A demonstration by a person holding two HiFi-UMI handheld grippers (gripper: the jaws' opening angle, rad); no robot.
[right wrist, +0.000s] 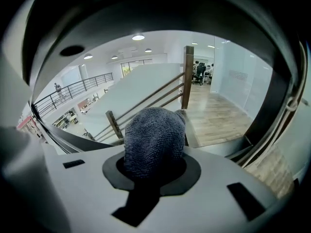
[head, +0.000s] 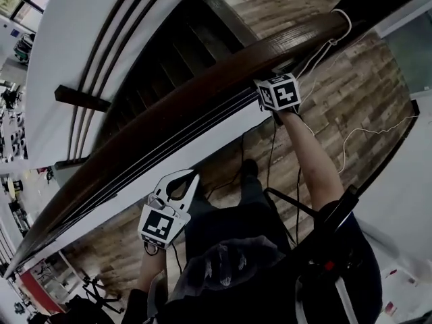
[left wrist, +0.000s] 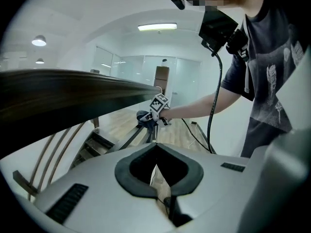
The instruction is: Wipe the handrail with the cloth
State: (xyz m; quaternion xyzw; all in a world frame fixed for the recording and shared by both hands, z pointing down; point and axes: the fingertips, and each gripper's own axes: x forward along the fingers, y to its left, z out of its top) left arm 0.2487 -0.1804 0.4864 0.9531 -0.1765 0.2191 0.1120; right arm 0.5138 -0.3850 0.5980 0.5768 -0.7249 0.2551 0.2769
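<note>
The dark brown wooden handrail [head: 169, 113] runs diagonally from lower left to upper right. My right gripper [head: 270, 85] is up against its near side towards the upper end, its jaws hidden behind the marker cube. In the right gripper view, this gripper [right wrist: 154, 154] is shut on a grey cloth [right wrist: 154, 135] that bulges out of the jaws under the rail's dark curve [right wrist: 170, 13]. My left gripper [head: 183, 178] hangs below the rail, apart from it, shut and holding nothing. Its own view shows the jaws [left wrist: 155, 171] meeting, the handrail [left wrist: 73, 98] at left, and the cloth [left wrist: 144, 116] far off.
Beyond the rail, dark stairs [head: 182, 42] drop beside a white wall with thin rails [head: 108, 52]. A white cable [head: 324, 49] trails from the rail's upper end over the wood floor [head: 351, 93]. Black cables [head: 270, 154] lie by the person's feet. A wooden post [right wrist: 188, 76] stands ahead.
</note>
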